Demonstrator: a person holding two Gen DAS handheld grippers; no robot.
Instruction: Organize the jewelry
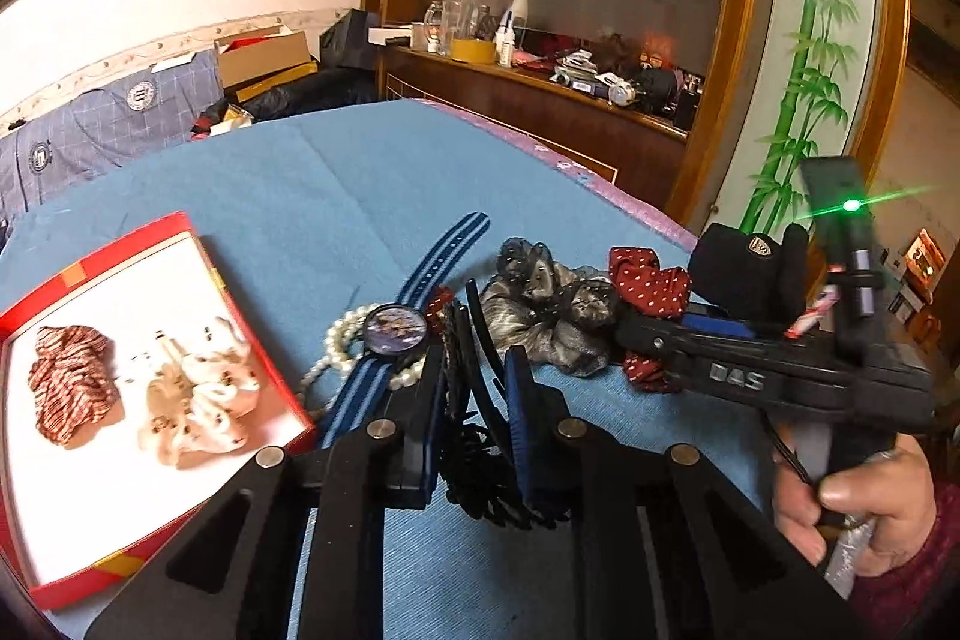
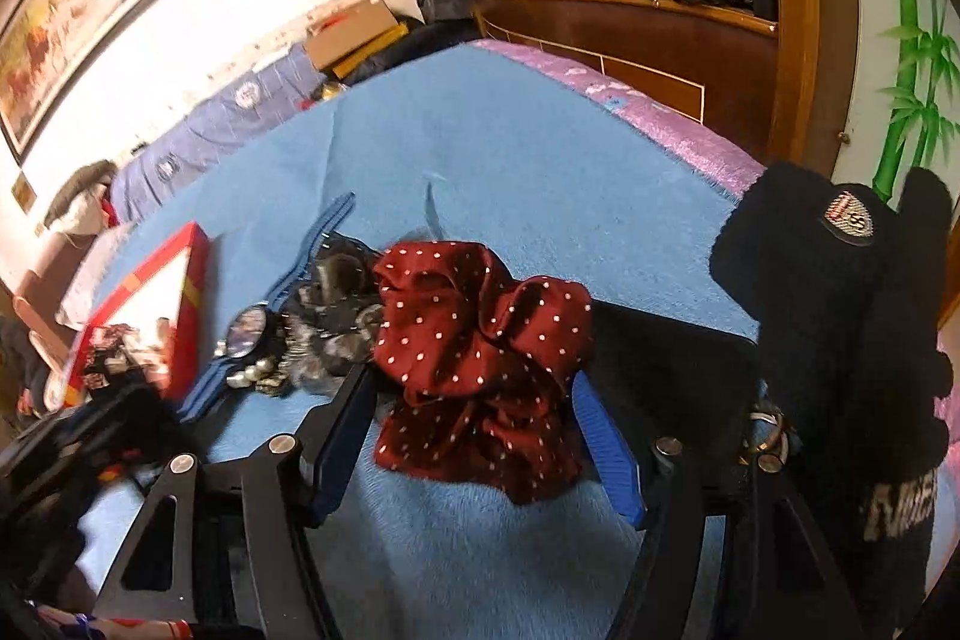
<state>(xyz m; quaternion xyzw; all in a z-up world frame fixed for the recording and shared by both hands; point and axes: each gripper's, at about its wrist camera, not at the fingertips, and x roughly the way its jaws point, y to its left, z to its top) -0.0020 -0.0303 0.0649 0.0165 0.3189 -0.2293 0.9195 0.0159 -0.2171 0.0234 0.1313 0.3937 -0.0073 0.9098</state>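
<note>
A blue blanket (image 1: 372, 184) covers the bed and fills the middle of both views. At the left edge of the left wrist view lies an open red box (image 1: 150, 229) with a white floor, already holding a striped scrunchie (image 1: 69, 379) and a cream one (image 1: 207, 397).

Right of the box, at frame centre, sits the unsorted heap: a watch (image 1: 396, 328) with a blue striped strap running toward the upper right, a string of pearls (image 1: 342, 340) under it, and a grey scrunchie (image 1: 549, 307) further right.

The left gripper (image 1: 474, 400) at lower centre has its jaws drawn close on a black hair comb (image 1: 474, 436), whose long axis runs up the frame between the pads, teeth hanging at the bottom. The box lies to the left of these jaws and quite near, so the carry probably goes that way.

In the right wrist view, the right gripper (image 2: 474, 430) has its jaws apart around a red dotted scrunchie (image 2: 480, 370); whether the pads press it I cannot tell. The box (image 2: 180, 304) there sits well off to the left, beyond the heap, so the left hand is nearer it.
</note>
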